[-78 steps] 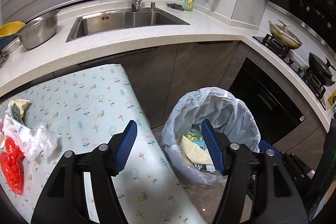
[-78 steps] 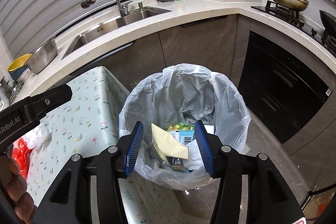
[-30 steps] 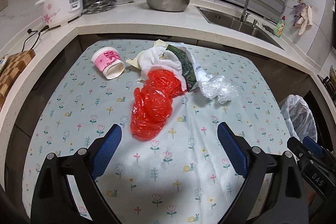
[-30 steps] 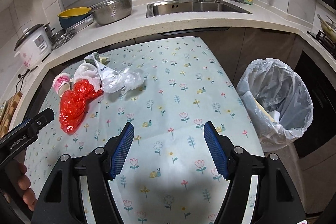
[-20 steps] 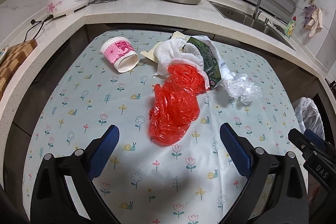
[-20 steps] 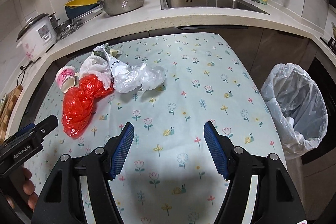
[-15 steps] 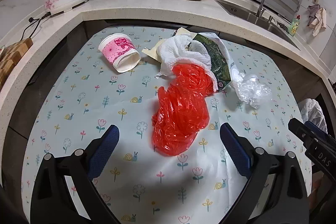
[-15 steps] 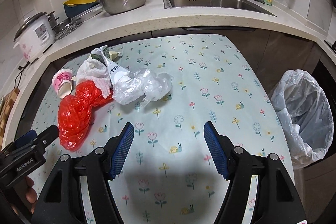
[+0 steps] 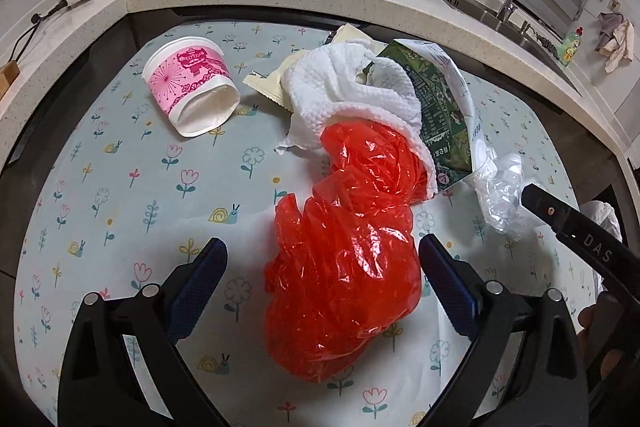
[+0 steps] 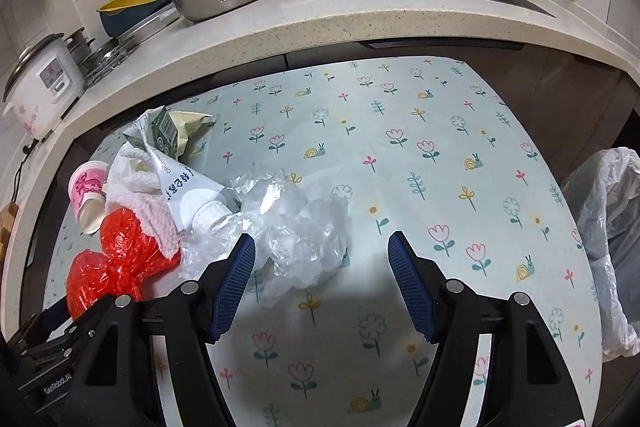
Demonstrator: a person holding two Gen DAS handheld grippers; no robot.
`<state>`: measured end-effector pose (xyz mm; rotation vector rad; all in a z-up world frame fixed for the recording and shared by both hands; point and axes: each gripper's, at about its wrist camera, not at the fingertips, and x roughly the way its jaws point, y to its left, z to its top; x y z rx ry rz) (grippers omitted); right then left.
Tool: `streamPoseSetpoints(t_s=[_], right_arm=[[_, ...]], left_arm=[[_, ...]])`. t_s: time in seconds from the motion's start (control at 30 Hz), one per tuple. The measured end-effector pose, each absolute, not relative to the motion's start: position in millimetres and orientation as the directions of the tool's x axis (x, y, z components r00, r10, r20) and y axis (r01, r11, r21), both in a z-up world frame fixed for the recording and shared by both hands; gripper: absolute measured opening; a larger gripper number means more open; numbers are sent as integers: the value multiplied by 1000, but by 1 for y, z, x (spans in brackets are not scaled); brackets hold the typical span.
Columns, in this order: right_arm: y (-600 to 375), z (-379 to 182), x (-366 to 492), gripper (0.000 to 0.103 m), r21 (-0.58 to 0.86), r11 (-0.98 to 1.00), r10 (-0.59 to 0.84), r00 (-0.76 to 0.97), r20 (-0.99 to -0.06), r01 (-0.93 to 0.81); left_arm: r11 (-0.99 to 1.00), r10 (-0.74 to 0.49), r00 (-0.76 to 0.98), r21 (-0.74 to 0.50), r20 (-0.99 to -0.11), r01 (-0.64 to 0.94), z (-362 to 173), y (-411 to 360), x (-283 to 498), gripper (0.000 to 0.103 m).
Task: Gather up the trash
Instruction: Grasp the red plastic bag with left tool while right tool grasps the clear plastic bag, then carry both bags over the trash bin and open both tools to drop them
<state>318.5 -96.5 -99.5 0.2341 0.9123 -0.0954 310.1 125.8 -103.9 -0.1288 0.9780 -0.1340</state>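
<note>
1. Both grippers are now closer to the trash than before: the spread-open left gripper (image 9: 322, 281) straddles the red plastic bag (image 9: 348, 259).
2. Only the right view shows the lined trash bin (image 10: 608, 227), right of the open, empty right gripper (image 10: 322, 277), whose left finger touches the clear plastic bag (image 10: 296, 227).

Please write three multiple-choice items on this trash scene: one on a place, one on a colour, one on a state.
1. Where does the cup lie?
A. in the sink
B. on the table, left of the pile
C. in the bin

2. What colour is the bag between the left gripper's fingers?
A. red
B. blue
C. black

3. How is the right gripper?
A. shut on the cup
B. shut on a towel
C. open, holding nothing

Answers:
1 B: it lies on its side on the flowered table.
2 A: crumpled red plastic.
3 C: its fingers stand apart by the clear bag.
</note>
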Motion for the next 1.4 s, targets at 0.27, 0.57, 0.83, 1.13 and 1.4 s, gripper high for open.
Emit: streamPoseSetpoints(t_s=[0.27,0.57,0.83,1.13,1.4], right_arm=[[-87,-112,322,32,164,976,48,595,-802,142],[-88,-104,294,11,156,979,47,608,-793,129],[-101,-83,252,11,170,973,35,632,-774,153],[-116,-52,204,11,181,968,17,674,-738,174],[-136,-34,160,11,184,963,-7,700,-714,198]], left_arm=[[979,-202,518,-193,-831,73,-113,123,312,65],[979,-201,527,-183,-826,87,-100,116,295,45],[975,-223,550,-185,-805,123,-77,106,262,43],[968,-247,590,-171,-769,183,-43,86,222,43],[960,-266,614,-145,-743,239,-21,64,187,43]])
